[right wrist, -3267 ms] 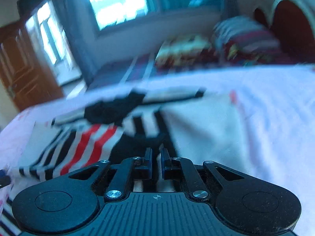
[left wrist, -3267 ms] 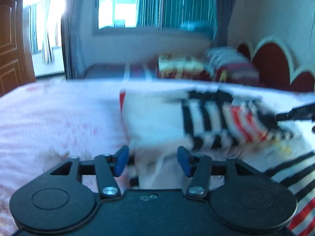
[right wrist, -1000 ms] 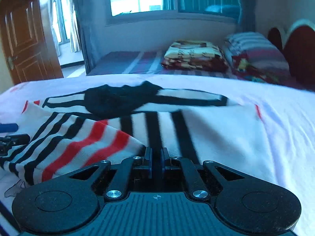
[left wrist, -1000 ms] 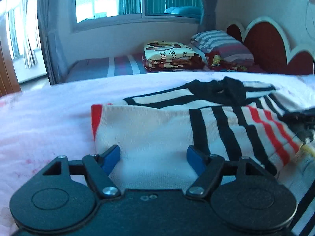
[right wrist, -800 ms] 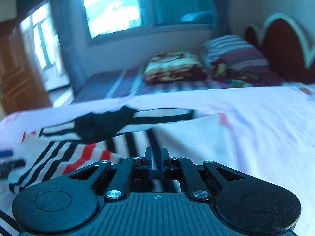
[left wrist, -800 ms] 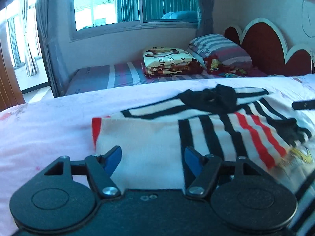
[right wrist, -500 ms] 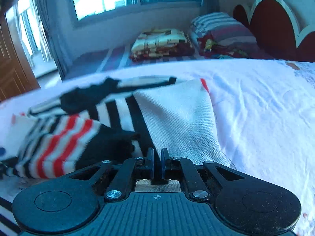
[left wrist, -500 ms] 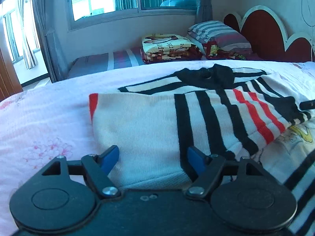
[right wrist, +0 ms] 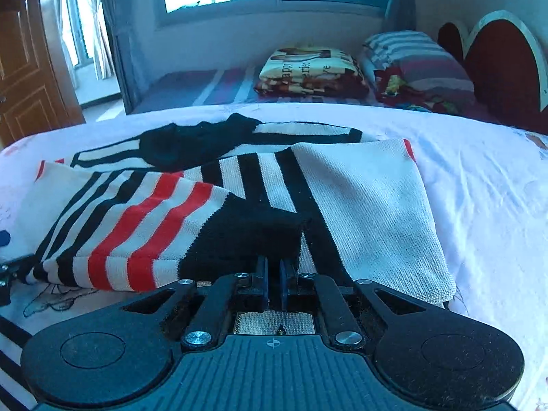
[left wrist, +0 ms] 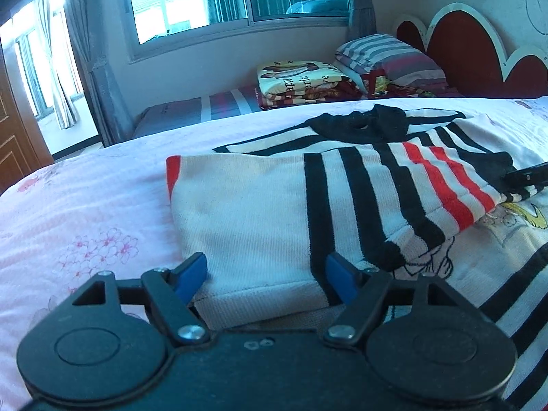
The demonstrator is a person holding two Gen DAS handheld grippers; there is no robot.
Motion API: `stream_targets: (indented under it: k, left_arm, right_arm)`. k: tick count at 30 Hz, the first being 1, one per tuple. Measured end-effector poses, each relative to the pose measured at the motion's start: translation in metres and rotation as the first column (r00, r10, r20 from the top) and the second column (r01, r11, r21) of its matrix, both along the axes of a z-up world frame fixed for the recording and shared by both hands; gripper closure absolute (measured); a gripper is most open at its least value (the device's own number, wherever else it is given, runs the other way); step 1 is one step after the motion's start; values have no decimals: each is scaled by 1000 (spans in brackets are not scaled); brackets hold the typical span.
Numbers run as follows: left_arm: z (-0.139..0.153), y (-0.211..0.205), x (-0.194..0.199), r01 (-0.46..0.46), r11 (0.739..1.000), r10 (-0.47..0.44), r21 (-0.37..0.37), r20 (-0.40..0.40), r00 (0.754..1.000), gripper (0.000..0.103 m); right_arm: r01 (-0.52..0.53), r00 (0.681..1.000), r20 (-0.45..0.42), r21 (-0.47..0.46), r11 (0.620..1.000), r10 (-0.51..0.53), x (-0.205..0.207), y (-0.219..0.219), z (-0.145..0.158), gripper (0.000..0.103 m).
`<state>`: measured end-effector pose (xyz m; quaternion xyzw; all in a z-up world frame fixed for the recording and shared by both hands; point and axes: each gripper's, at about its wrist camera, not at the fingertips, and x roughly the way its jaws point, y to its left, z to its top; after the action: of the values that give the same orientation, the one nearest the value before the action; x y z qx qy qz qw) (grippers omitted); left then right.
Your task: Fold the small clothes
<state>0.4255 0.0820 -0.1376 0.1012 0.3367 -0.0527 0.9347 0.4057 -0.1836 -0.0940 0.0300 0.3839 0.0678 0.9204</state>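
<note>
A small white knit sweater [left wrist: 260, 205] with black and red stripes lies on the bed, its sides folded in over the cartoon-printed front. My left gripper [left wrist: 266, 275] is open, its blue pads either side of the folded left edge, resting at the hem. My right gripper [right wrist: 273, 282] is shut on the black cuff of the striped sleeve [right wrist: 246, 239], which lies folded across the sweater [right wrist: 359, 205]. The right gripper's tip shows in the left wrist view [left wrist: 527, 176] at the far right.
The pink floral bedsheet [left wrist: 68, 212] spreads to the left and the white sheet [right wrist: 486, 188] to the right. Behind are a second bed with a folded blanket [left wrist: 301, 78], striped pillows [left wrist: 387, 58], a red headboard [left wrist: 462, 54], a window and a wooden door [right wrist: 24, 78].
The right gripper has carried the striped sleeve inward and lowered it onto the sweater. The left gripper stayed open at the left fold, moving slightly closer to the hem.
</note>
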Motion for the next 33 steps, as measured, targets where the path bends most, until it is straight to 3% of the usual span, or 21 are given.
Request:
stream_targets:
  k: [8, 11, 14, 20, 29, 30, 31, 32, 33]
  left_arm:
    - [8, -11, -11, -75, 996, 76, 55, -5, 997, 27]
    - [17, -10, -32, -100, 994, 100, 32, -6, 995, 27]
    - [17, -11, -58, -117, 992, 118, 43, -17, 993, 27]
    - [17, -13, -105, -156, 988, 156, 6, -41, 987, 28]
    - [21, 6, -223, -191, 982, 190, 4, -85, 978, 31]
    - [21, 8, -237, -194, 981, 193, -1, -93, 977, 37]
    - [21, 11, -248, -195, 981, 193, -9, -106, 976, 43]
    - [22, 13, -260, -194, 981, 190, -26, -120, 974, 55]
    - [25, 16, -270, -200, 979, 193, -45, -127, 973, 62]
  right_arm:
    - [-105, 994, -50, -99, 989, 100, 0, 4, 10, 96]
    - [-79, 997, 1, -20, 997, 79, -25, -19, 27, 96]
    - [-85, 996, 27, -11, 996, 85, -57, -37, 35, 96]
    - [-57, 998, 5, 46, 997, 57, -103, -63, 41, 96]
    - [53, 998, 14, 189, 981, -57, -228, -113, 43, 95]
    - [63, 998, 6, 202, 977, -65, -241, -117, 43, 90]
    - [75, 997, 10, 208, 975, -79, -254, -120, 43, 55]
    - [87, 995, 36, 207, 975, -96, -270, -123, 46, 29]
    - [76, 993, 70, 209, 975, -92, -284, -125, 49, 28]
